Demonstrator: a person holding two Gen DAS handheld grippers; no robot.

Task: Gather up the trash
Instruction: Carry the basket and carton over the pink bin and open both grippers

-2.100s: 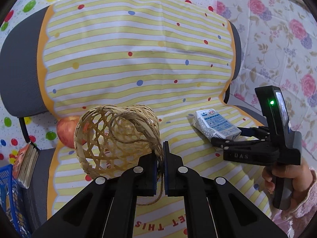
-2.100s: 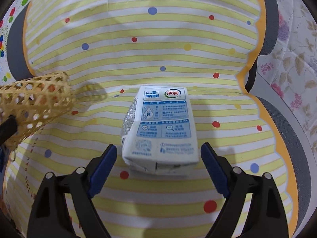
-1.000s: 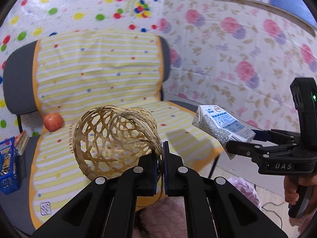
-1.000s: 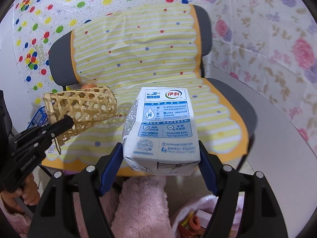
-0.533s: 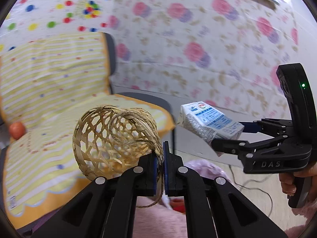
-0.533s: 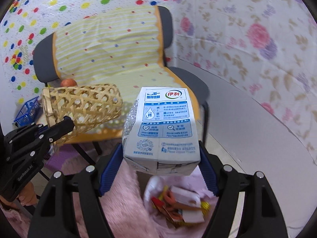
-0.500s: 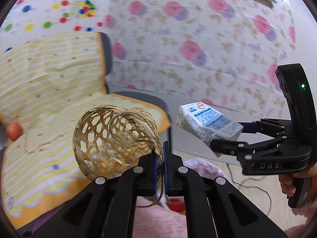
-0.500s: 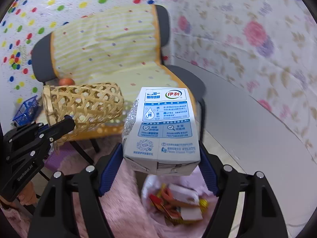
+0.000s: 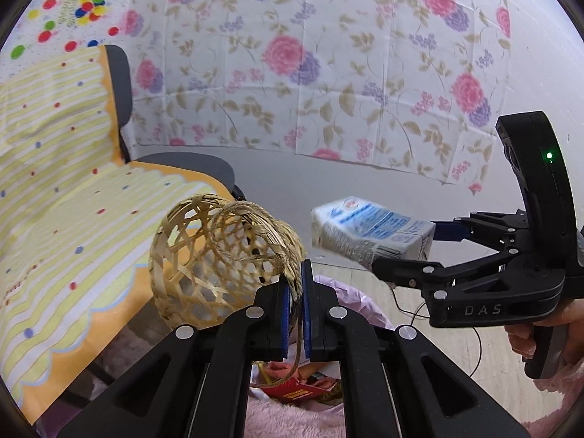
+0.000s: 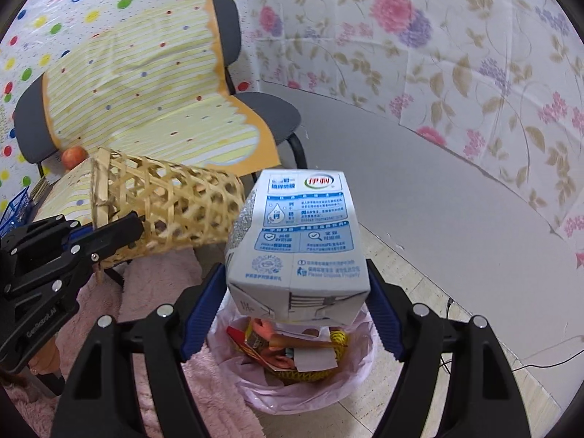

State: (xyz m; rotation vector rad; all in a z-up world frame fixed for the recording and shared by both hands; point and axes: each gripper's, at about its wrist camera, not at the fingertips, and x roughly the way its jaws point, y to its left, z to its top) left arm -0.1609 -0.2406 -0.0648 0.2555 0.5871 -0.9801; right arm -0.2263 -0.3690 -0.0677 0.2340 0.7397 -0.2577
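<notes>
My right gripper [image 10: 294,284] is shut on a white and blue milk carton [image 10: 295,233] and holds it in the air above a trash bin lined with a pink bag [image 10: 292,372] that holds wrappers. In the left wrist view the carton [image 9: 368,231] is to the right, held by the right gripper [image 9: 416,252]. My left gripper [image 9: 300,284] is shut on the rim of a woven bamboo basket [image 9: 219,255], which hangs in the air left of the carton. In the right wrist view the basket [image 10: 164,208] lies on its side in the left gripper [image 10: 120,230].
A grey chair with a yellow striped cover [image 10: 153,84] stands behind to the left, with an apple [image 10: 74,157] on its seat. A pink fluffy rug [image 10: 153,284] lies around the bin. A floral cloth [image 10: 456,54] covers the wall. A black cable [image 10: 540,361] runs on the floor.
Both grippers have swung right, away from the chair, carrying the basket and the carton. The carton now hangs over the trash bin, which has come into fuller view below.
</notes>
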